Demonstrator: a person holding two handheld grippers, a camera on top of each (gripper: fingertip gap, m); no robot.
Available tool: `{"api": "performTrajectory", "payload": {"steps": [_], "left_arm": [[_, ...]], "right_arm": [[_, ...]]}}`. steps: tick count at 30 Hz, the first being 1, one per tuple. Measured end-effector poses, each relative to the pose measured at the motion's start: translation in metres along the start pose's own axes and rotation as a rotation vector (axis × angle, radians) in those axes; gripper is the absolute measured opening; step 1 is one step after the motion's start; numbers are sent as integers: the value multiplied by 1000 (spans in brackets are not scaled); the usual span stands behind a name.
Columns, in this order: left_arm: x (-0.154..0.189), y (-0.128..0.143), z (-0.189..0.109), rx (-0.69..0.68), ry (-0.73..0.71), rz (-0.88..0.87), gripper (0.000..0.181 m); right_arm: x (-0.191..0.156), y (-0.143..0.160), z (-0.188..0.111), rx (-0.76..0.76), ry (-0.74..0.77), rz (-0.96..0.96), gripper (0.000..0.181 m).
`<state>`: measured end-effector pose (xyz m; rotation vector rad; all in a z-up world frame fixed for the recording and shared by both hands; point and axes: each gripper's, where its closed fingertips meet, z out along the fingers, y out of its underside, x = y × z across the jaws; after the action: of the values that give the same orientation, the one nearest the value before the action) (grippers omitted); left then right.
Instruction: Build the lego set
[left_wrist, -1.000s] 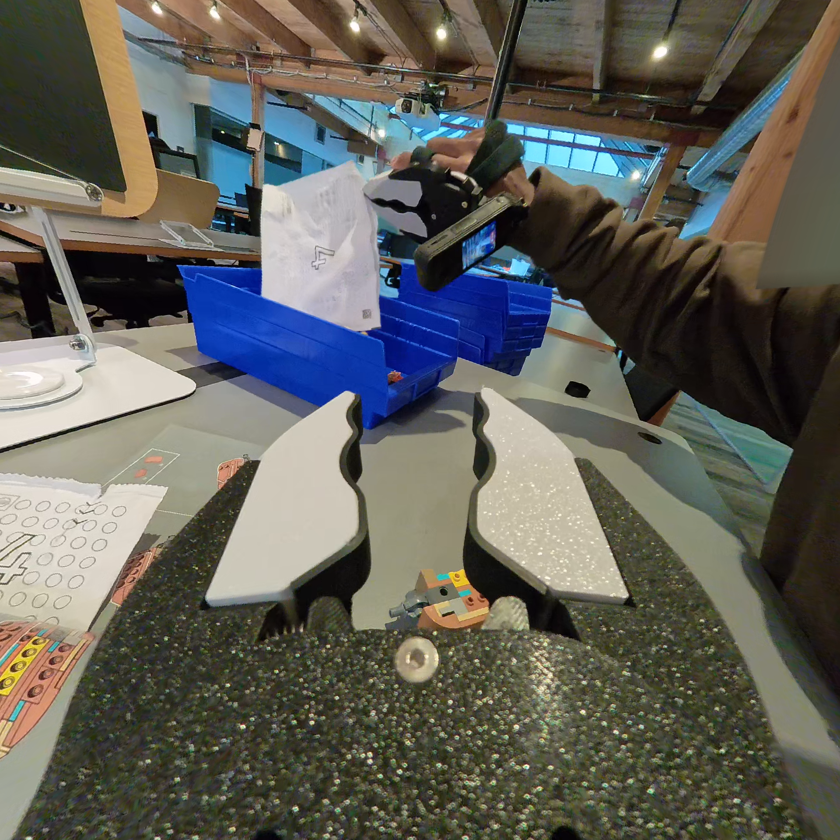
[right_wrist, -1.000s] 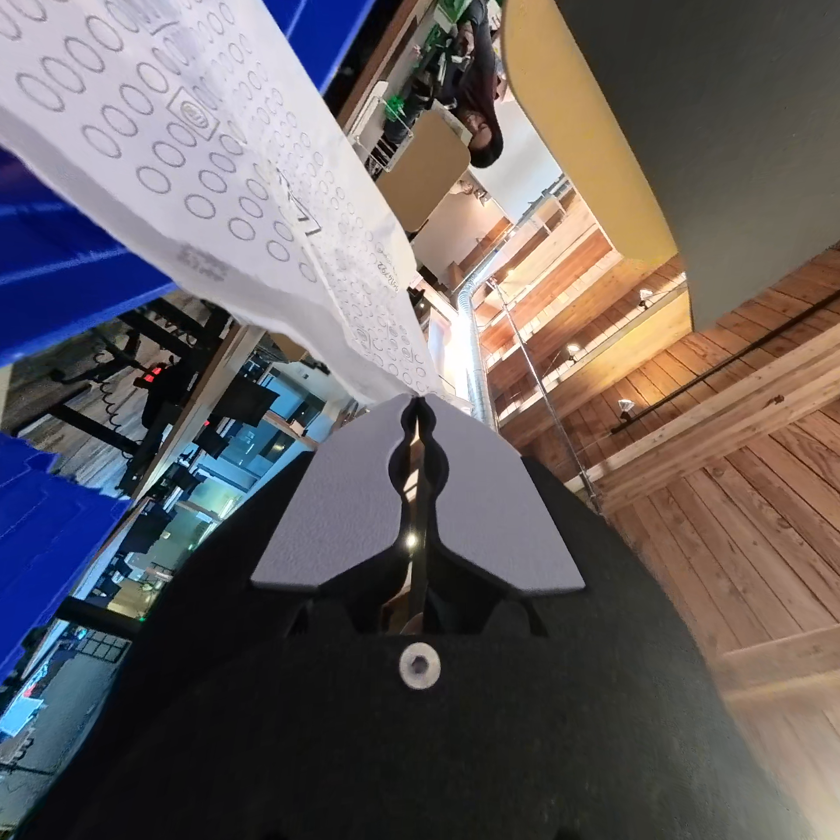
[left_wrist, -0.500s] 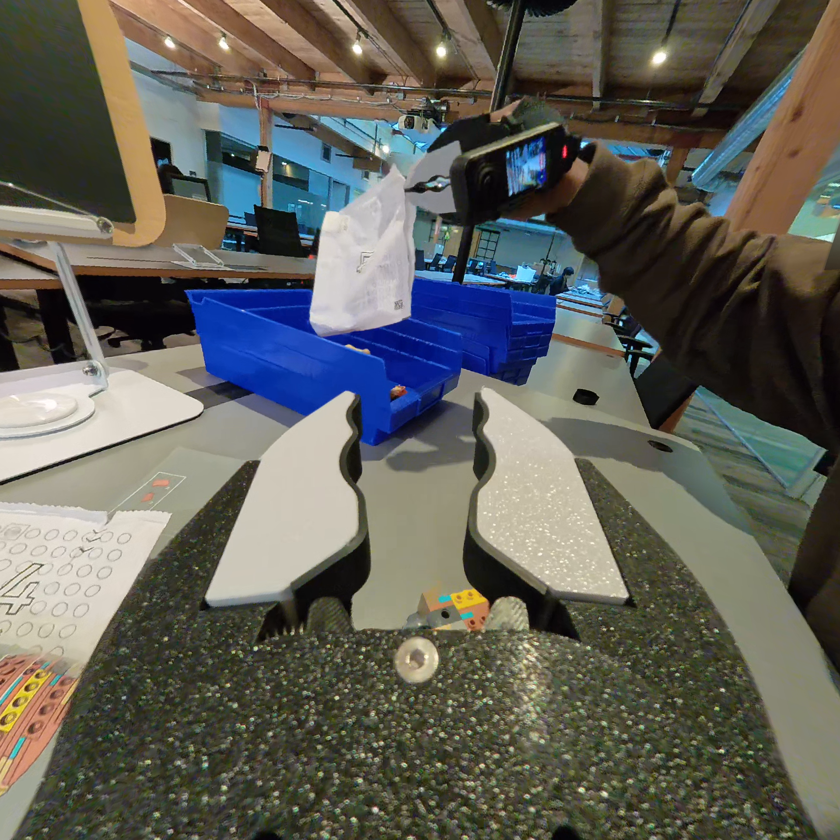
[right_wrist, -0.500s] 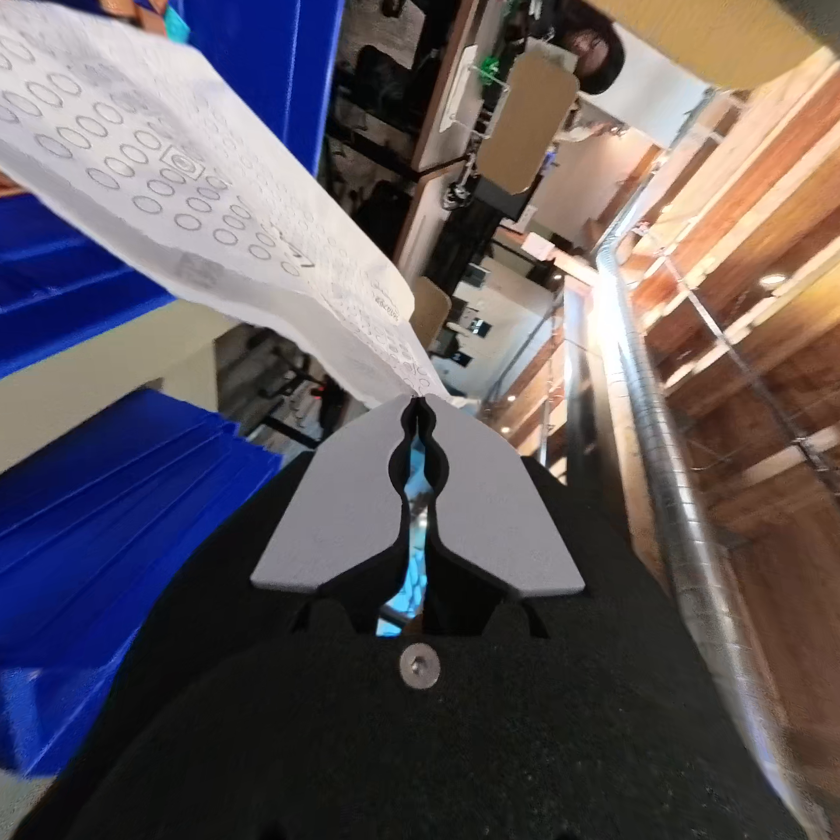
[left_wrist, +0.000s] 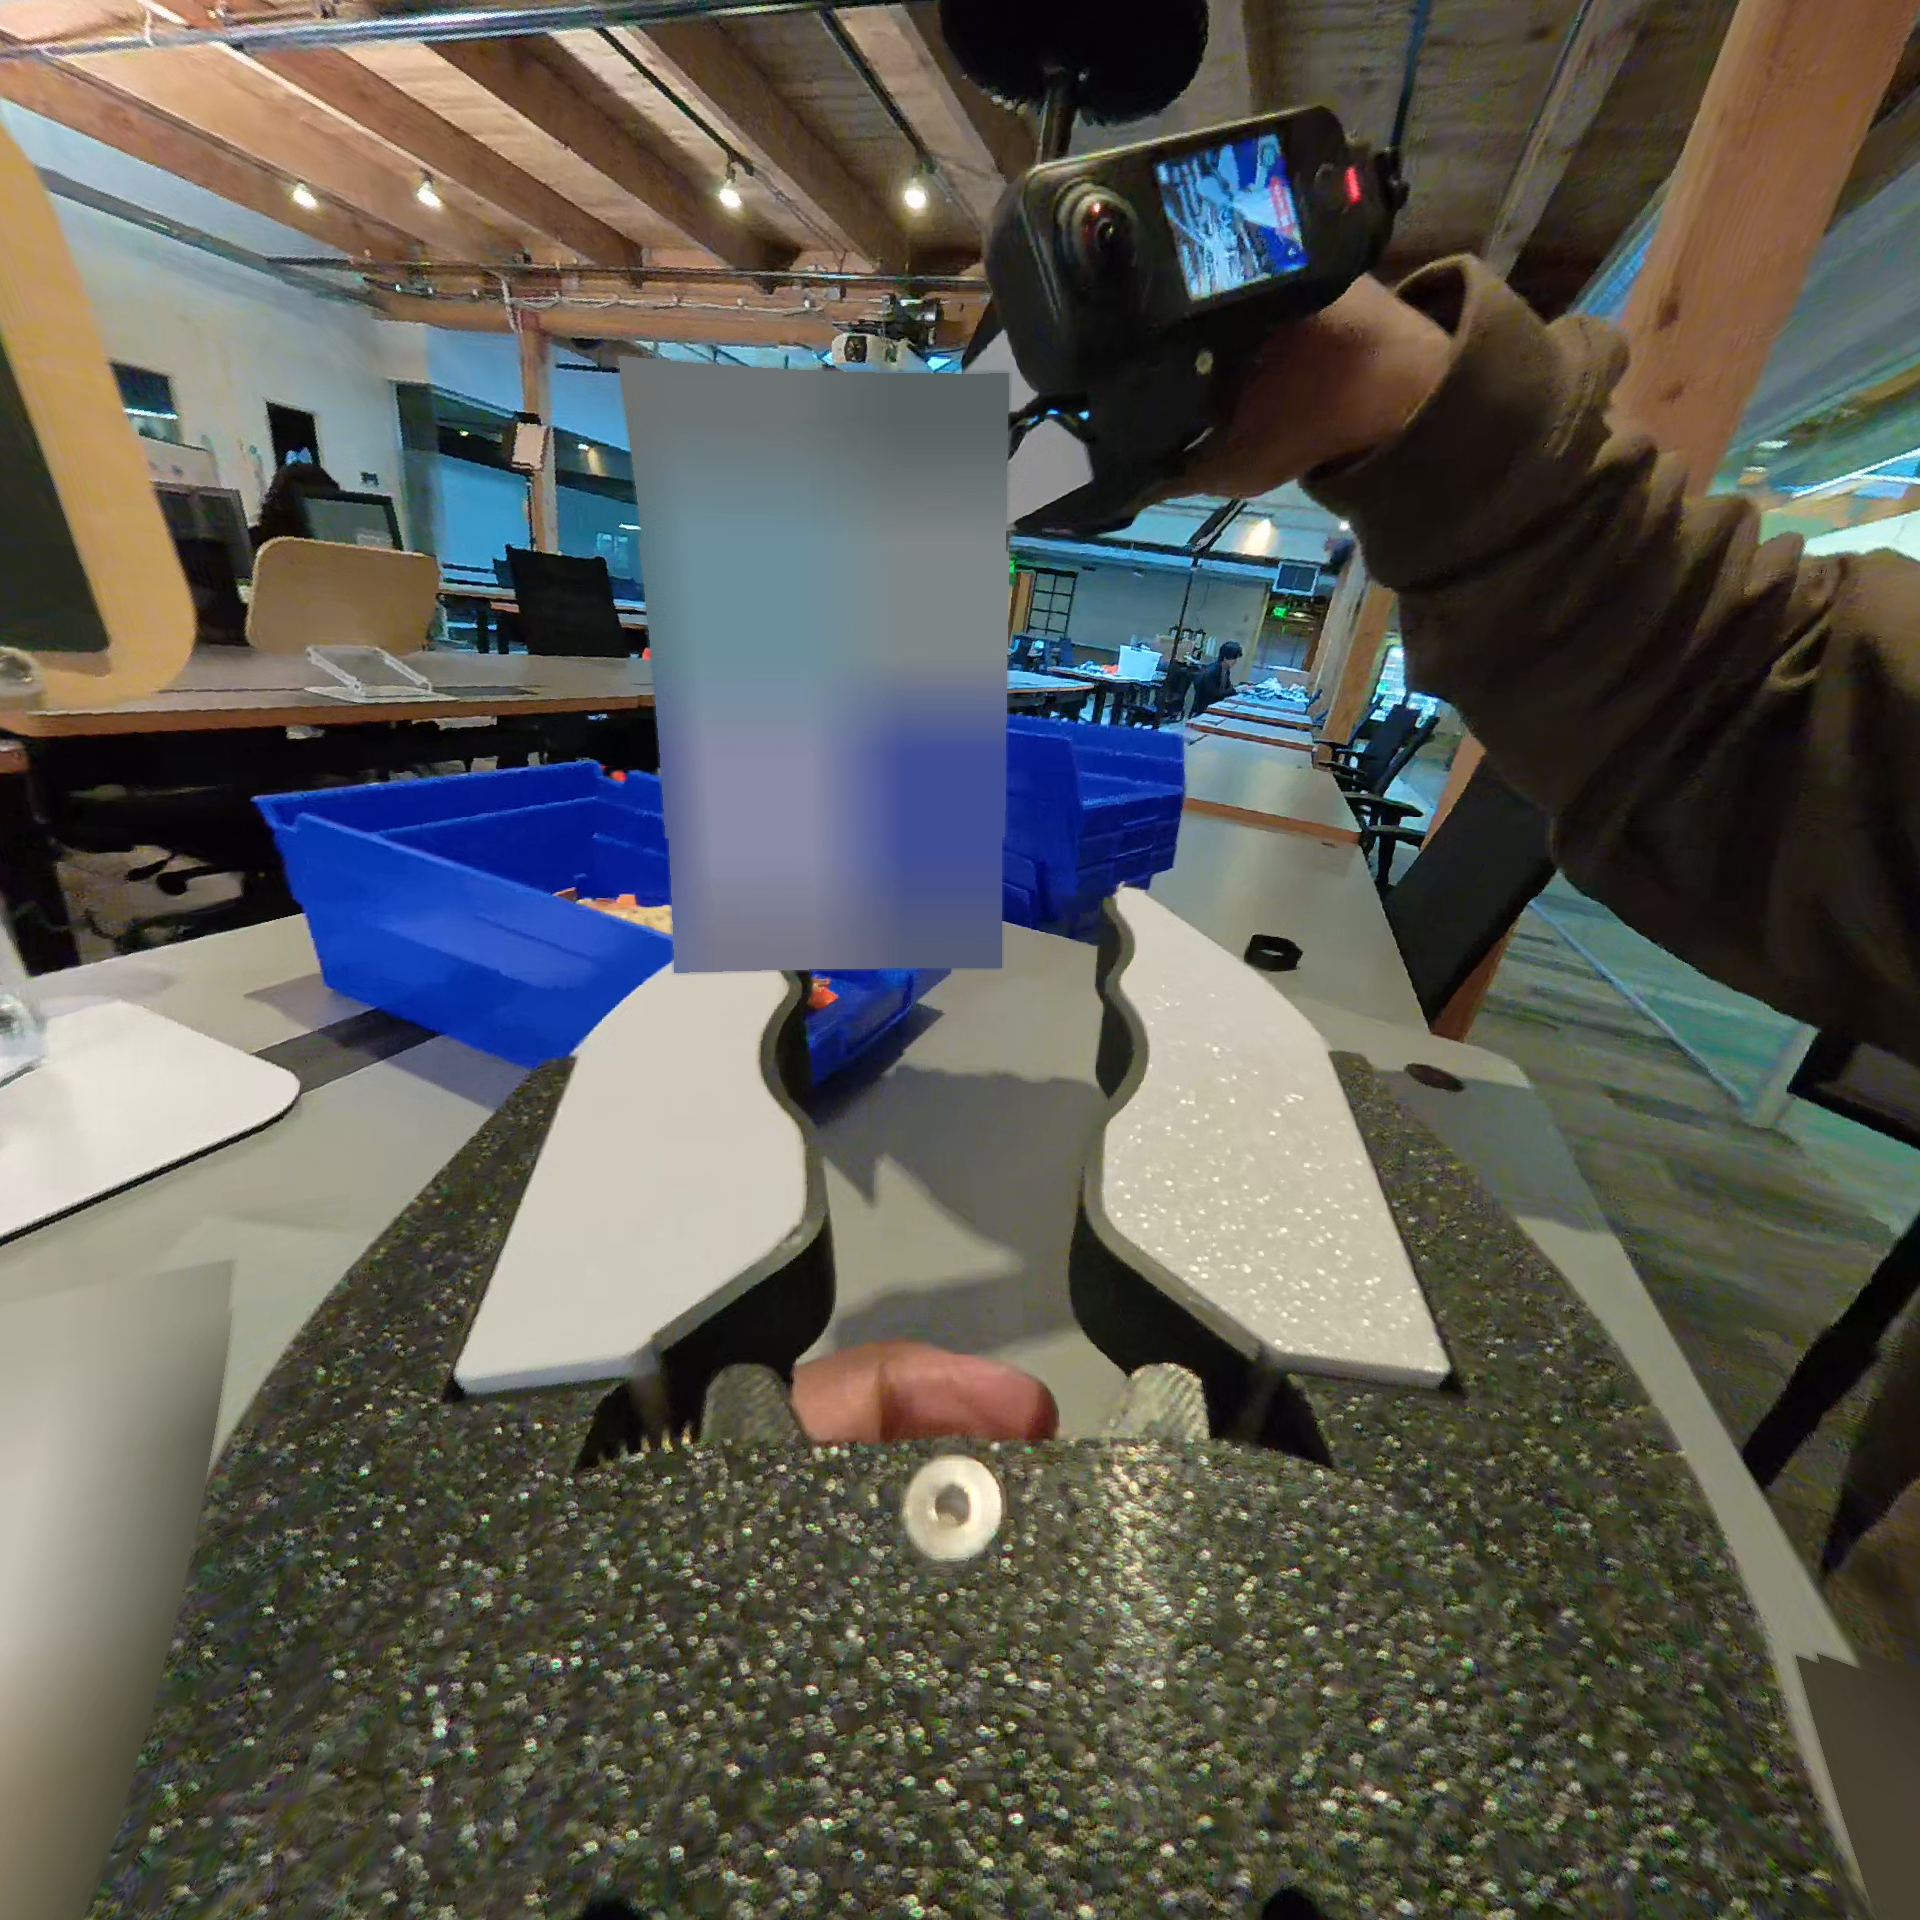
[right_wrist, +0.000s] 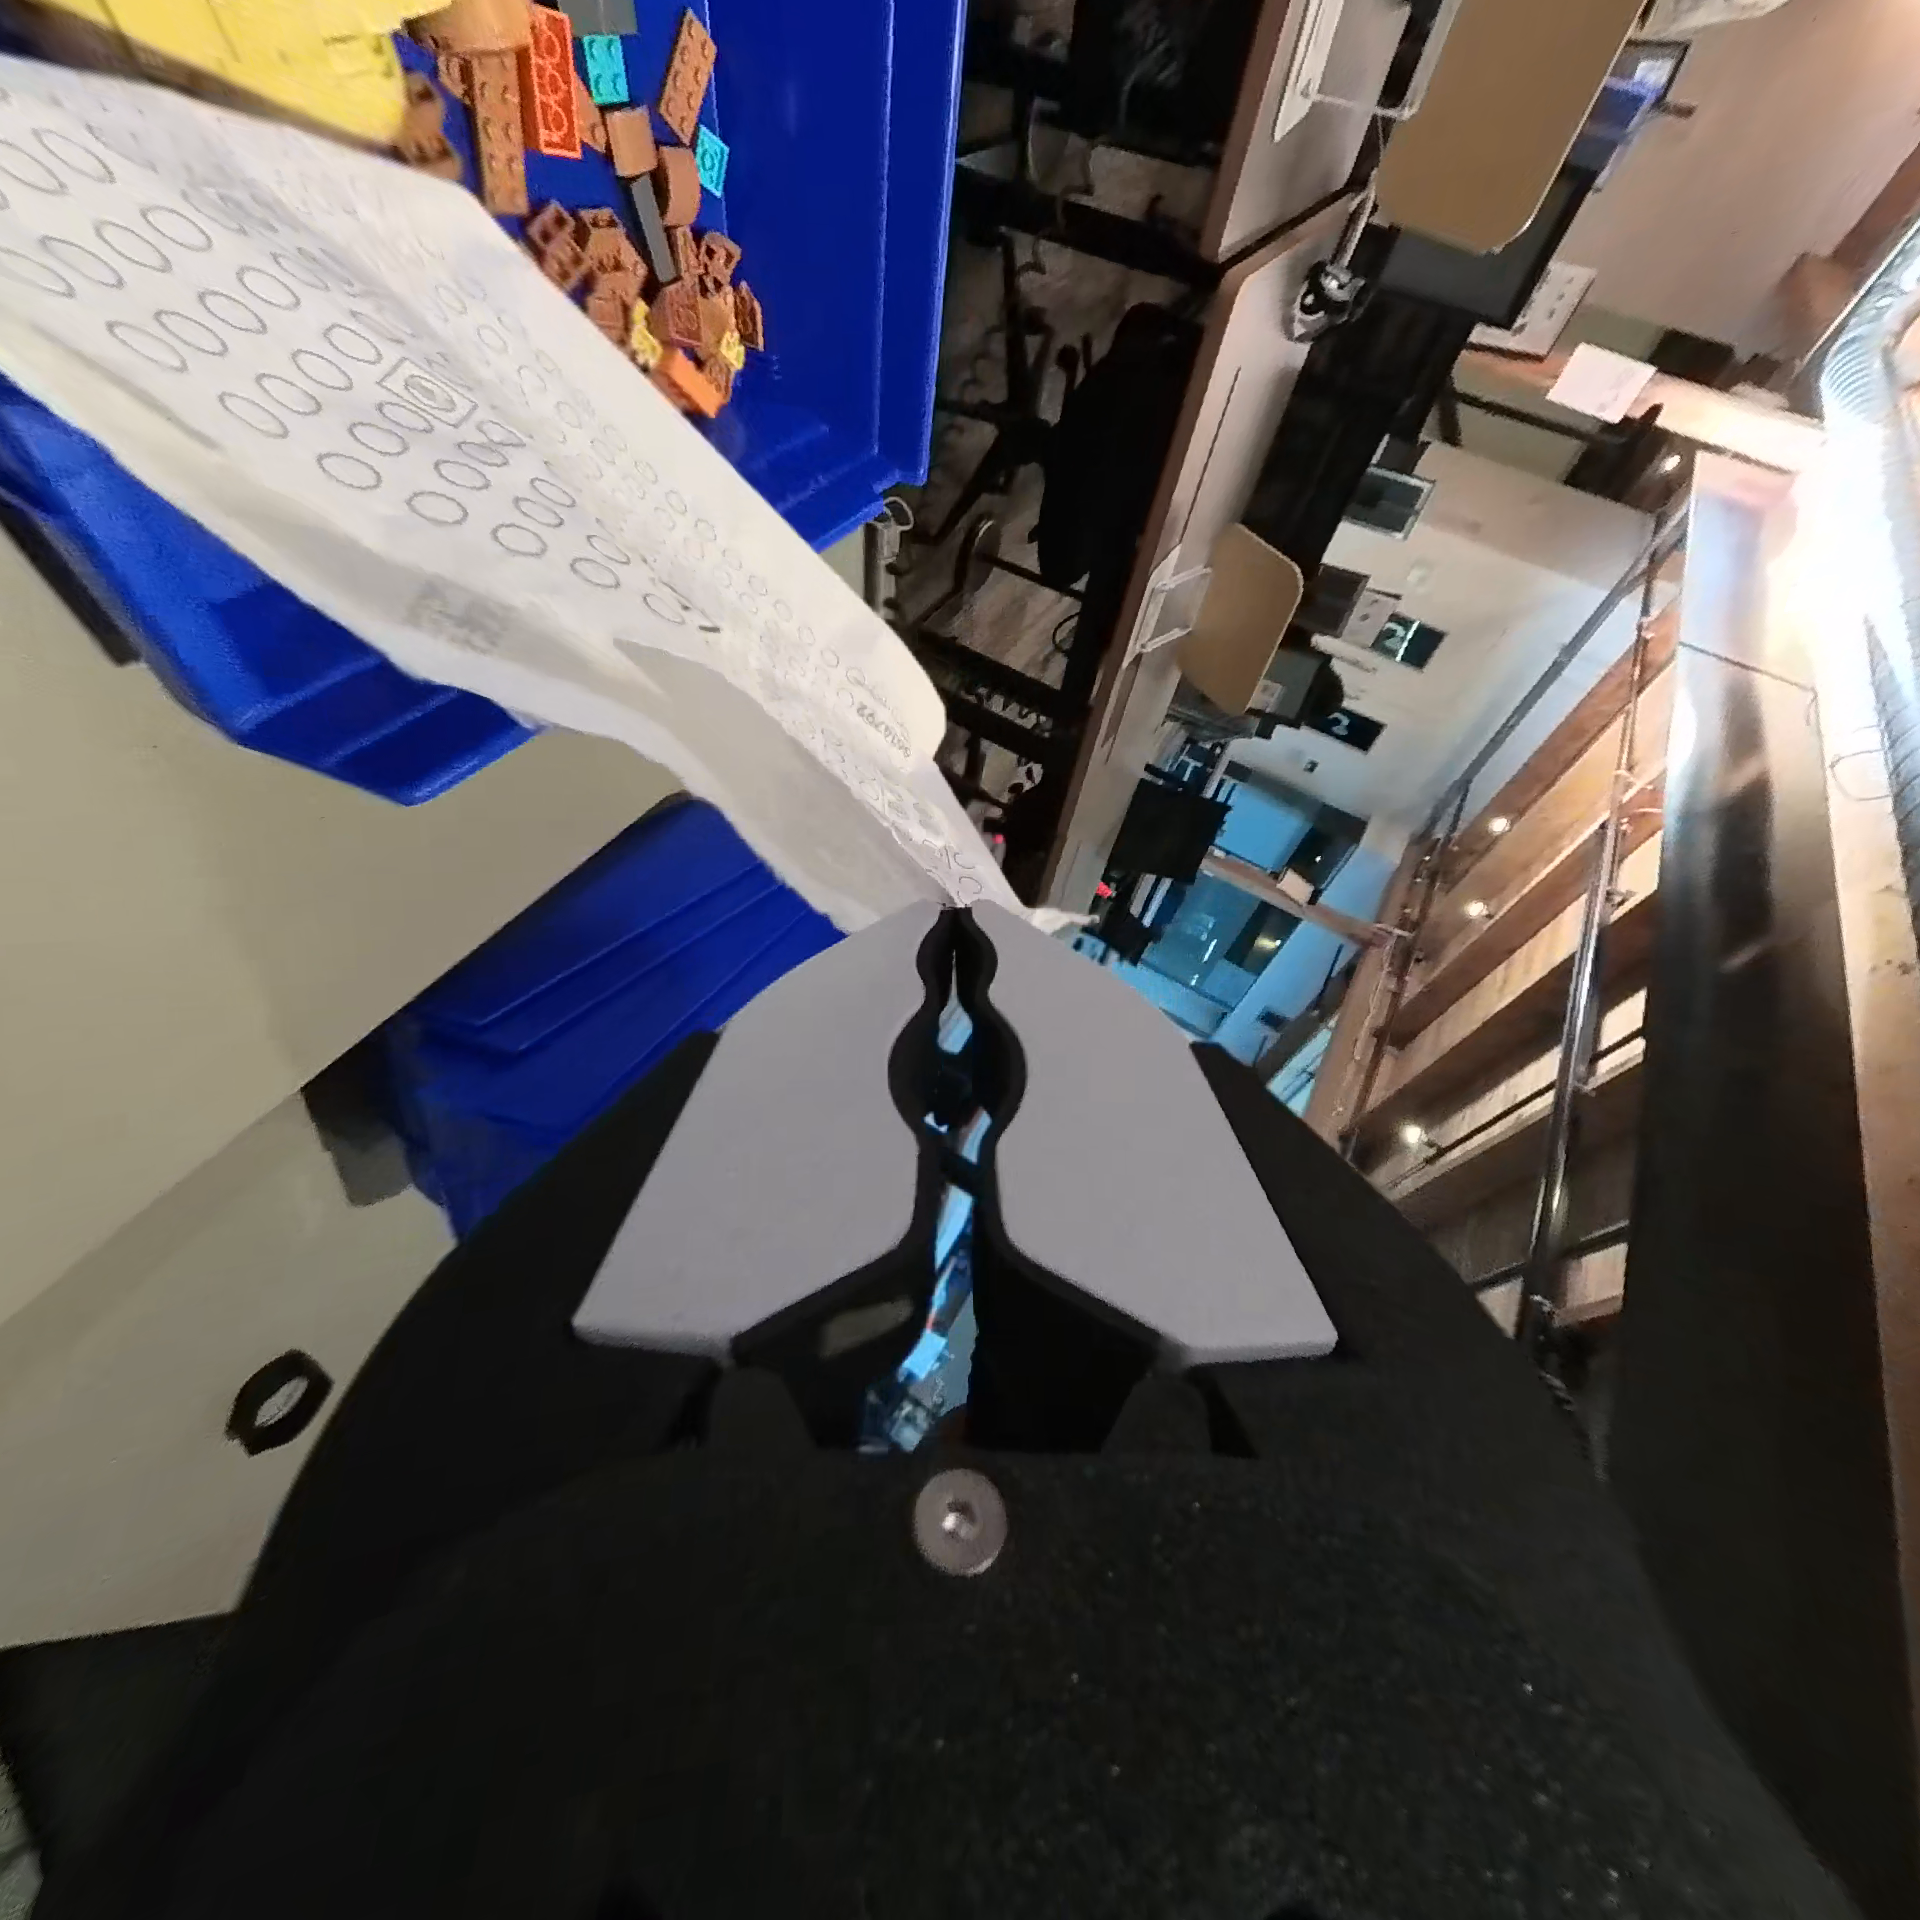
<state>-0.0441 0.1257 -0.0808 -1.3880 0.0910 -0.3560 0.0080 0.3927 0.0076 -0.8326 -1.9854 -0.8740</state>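
Observation:
My right gripper (right_wrist: 956, 914) is shut on a corner of a white paper bag (right_wrist: 416, 416) printed with circles. It holds the bag up over a blue bin (right_wrist: 831, 312). Several brown, orange, teal and grey Lego bricks (right_wrist: 623, 229) lie in the bin. In the left wrist view the right gripper (left_wrist: 1034, 457) is raised high at the upper right, above the blue bin (left_wrist: 447, 894); a blurred patch hides the bag there. My left gripper (left_wrist: 951, 956) is open and empty above the grey table (left_wrist: 935, 1195). A fingertip (left_wrist: 925, 1403) shows between its jaws.
A stack of blue bins (left_wrist: 1091, 821) stands behind the first bin and also shows in the right wrist view (right_wrist: 582, 1018). A small black ring (left_wrist: 1273, 949) lies on the table at the right. A white flat base (left_wrist: 125, 1101) sits at the left. A sleeved arm (left_wrist: 1610, 623) crosses the upper right.
My right gripper has risen and turned with the bag still in it. My left gripper has tilted upward, so the small brick build and the papers beneath it are out of view.

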Motion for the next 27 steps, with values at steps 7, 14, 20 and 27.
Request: {"api": "performTrajectory", "payload": {"steps": [7, 14, 20, 27], "left_arm": [[12, -6, -6, 43, 4, -25, 53], [5, 2, -16, 40, -26, -46, 53], [0, 7, -19, 38, -37, -51, 53], [-4, 8, -21, 45, -42, -58, 53]], "right_arm": [[4, 11, -26, -35, 57, 31, 0], [12, 39, -29, -102, 98, 137, 0], [20, 79, -8, -204, 154, 273, 0], [0, 133, 61, -269, 106, 602, 0]]}}
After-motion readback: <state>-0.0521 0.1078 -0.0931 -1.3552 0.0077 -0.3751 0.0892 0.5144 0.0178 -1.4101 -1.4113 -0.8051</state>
